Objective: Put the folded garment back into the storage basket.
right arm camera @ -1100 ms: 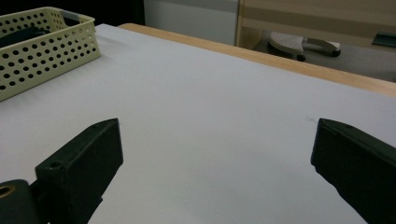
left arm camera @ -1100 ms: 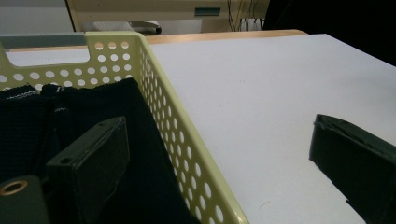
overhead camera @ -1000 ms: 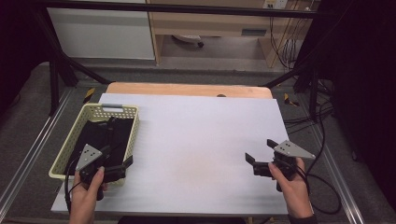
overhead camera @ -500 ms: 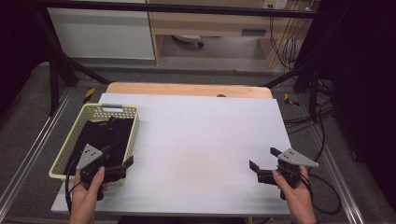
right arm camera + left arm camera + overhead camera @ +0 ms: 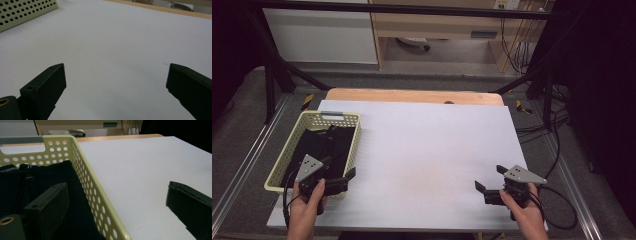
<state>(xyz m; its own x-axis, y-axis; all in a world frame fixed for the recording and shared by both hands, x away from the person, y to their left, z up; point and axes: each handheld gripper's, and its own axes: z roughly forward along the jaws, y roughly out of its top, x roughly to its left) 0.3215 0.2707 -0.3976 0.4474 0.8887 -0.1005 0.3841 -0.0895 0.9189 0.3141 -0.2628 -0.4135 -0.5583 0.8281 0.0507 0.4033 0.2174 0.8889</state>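
- The left gripper (image 5: 337, 175) is hovering at the near right corner of the pale yellow perforated basket (image 5: 294, 142), held in the person's left hand (image 5: 307, 205) at the near left of the white table (image 5: 427, 150).
- In the left gripper view, its jaws are standing wide apart and straddling the basket's right wall (image 5: 100, 202): one jaw is lying over the dark cloth inside, the other is hanging over the bare tabletop outside.
- It is gripping nothing.
- The black garment (image 5: 319, 147) is lying bunched inside the basket, filling most of its floor; in the left gripper view a knitted edge with pale stitching is showing near the far wall (image 5: 25, 176).
- The basket is sitting at the left edge of the table, its handle slot facing the far side.
- The right gripper (image 5: 492, 182) is resting low at the near right of the table, held in the person's right hand (image 5: 524, 212), well apart from the basket.
- In the right gripper view, its jaws are also spread wide, with bare white tabletop (image 5: 112, 50) between them and a corner of the basket (image 5: 25, 11) showing far off.
- A black cable (image 5: 562, 210) is trailing from the right gripper off the table's edge.
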